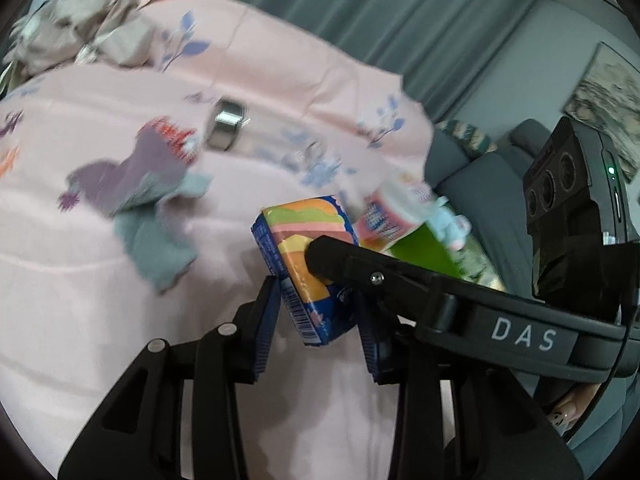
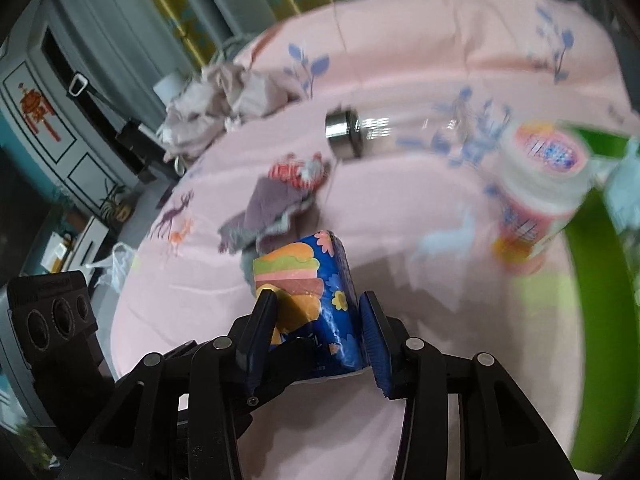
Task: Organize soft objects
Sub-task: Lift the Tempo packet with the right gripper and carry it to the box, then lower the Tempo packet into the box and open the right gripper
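A blue tissue pack with a burger print [image 1: 308,264] is held above the pink bedspread [image 1: 120,320]. My right gripper [image 2: 316,336] is shut on it [image 2: 316,296], a finger on each side. My left gripper [image 1: 316,320] straddles the same pack; its left pad touches the pack and a small gap shows at its right pad. The right gripper's finger [image 1: 400,276] crosses over the pack in the left wrist view. A purple and grey sock pile [image 1: 148,200] lies on the bed to the left and shows in the right wrist view [image 2: 272,208].
A clear bottle with a metal cap [image 2: 348,132] lies on the bed. A pink-labelled tissue roll [image 2: 536,188] sits beside a green basket [image 2: 600,280] at the right. Crumpled beige cloth [image 2: 224,100] lies at the far side. A grey sofa [image 1: 480,176] stands beyond the bed.
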